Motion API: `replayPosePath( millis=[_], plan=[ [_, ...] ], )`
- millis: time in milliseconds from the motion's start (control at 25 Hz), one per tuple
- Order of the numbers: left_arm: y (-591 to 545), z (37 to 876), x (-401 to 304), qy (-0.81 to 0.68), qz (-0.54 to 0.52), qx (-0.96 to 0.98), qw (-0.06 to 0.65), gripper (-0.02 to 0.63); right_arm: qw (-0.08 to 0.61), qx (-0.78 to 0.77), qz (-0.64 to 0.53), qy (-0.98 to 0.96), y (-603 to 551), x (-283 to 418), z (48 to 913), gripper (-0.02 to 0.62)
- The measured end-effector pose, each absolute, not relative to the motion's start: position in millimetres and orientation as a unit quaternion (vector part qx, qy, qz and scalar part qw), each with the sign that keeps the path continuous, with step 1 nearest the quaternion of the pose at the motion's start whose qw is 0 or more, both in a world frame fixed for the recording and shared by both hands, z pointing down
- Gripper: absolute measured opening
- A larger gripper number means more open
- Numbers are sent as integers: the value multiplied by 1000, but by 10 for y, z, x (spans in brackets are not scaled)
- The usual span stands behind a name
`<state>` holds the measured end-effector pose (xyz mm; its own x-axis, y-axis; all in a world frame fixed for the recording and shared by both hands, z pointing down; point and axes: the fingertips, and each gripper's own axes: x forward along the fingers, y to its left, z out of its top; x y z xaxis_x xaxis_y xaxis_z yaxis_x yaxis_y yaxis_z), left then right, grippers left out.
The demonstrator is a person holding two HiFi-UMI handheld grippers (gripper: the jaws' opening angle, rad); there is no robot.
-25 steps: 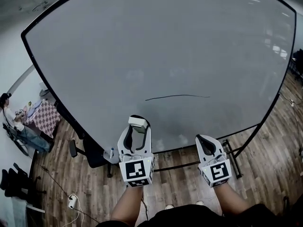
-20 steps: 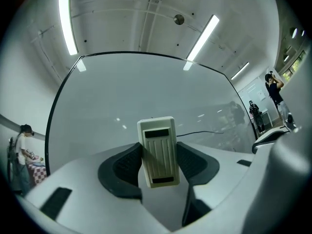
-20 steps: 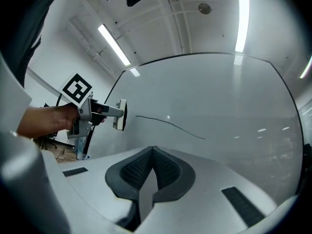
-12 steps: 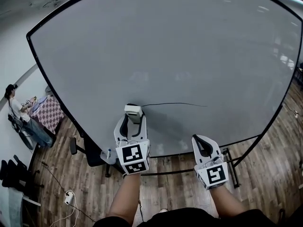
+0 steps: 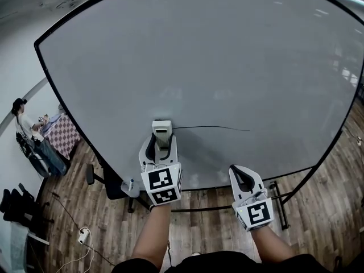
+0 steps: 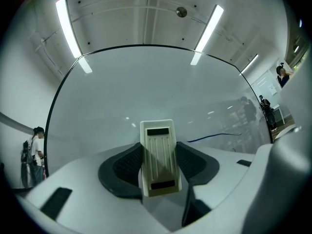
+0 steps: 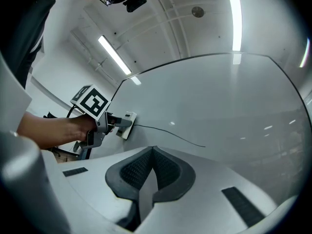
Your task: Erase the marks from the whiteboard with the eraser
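The left tongs [image 5: 161, 140] are clamped on a pale eraser [image 5: 161, 127], which stands up out of their tips. The left gripper view shows its ribbed back [image 6: 158, 152] held between the two dark pads. The right tongs [image 5: 244, 176] are pressed together with nothing between them, as the right gripper view shows [image 7: 153, 172]. They hang low and to the right of the left pair, clear of the whiteboard [image 5: 199, 56].

One thin dark line [image 5: 210, 127] is the only mark on the board. It lies level and starts just at the eraser's right edge, running away to the right of the left tongs. Its far end is above the right tongs. The eraser's long side stands upright, so it lies across the line rather than along it. From the right gripper view the eraser [image 7: 125, 125] looks to be against the board at the line's near end, though contact cannot be confirmed. The left tongs are plainly the nearer pair, and a sweep to the right would follow the line.

A second ago the eraser sat lower, below the line's left end. It has since risen to meet that end. The line looks as long as before, and the right tongs have hardly moved.
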<state>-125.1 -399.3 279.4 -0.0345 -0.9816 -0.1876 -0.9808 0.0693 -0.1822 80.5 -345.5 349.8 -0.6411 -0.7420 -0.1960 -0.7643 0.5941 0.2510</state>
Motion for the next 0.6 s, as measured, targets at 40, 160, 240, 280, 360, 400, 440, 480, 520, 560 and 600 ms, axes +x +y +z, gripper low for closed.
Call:
replayPosePath(
  millis=[40, 160, 240, 280, 360, 400, 440, 480, 520, 560, 600],
  plan=[
    [-4003, 2793, -1249, 719, 0, -682, 130, 239, 36, -422, 156, 892, -3462, 809, 3504, 18],
    [-4029, 2792, -1246, 720, 6, -683, 125, 239, 36, -423, 152, 893, -3484, 819, 3529, 18],
    [-4027, 2788, -1208, 720, 10, -683, 122, 239, 37, -423, 151, 893, -3476, 863, 3536, 18],
    [-4022, 2787, -1181, 721, 11, -682, 123, 239, 38, -423, 151, 893, -3470, 894, 3536, 18],
    [-4021, 2782, -1139, 722, 10, -680, 127, 239, 39, -424, 150, 893, -3468, 939, 3529, 18],
    [-4029, 2779, -1133, 723, 11, -679, 130, 239, 39, -424, 149, 893, -3475, 947, 3525, 18],
    [-4042, 2775, -1135, 723, 12, -678, 132, 239, 39, -423, 148, 893, -3486, 947, 3521, 18],
    [-4058, 2771, -1137, 724, 14, -677, 133, 239, 40, -423, 148, 893, -3500, 942, 3516, 18],
    [-4073, 2769, -1133, 723, 15, -678, 134, 239, 41, -422, 147, 894, -3513, 937, 3513, 18],
    [-4086, 2767, -1118, 722, 16, -678, 135, 239, 41, -422, 147, 894, -3524, 935, 3512, 18],
    [-4093, 2765, -1097, 721, 16, -679, 138, 238, 42, -422, 146, 894, -3532, 937, 3512, 18]
  ],
)
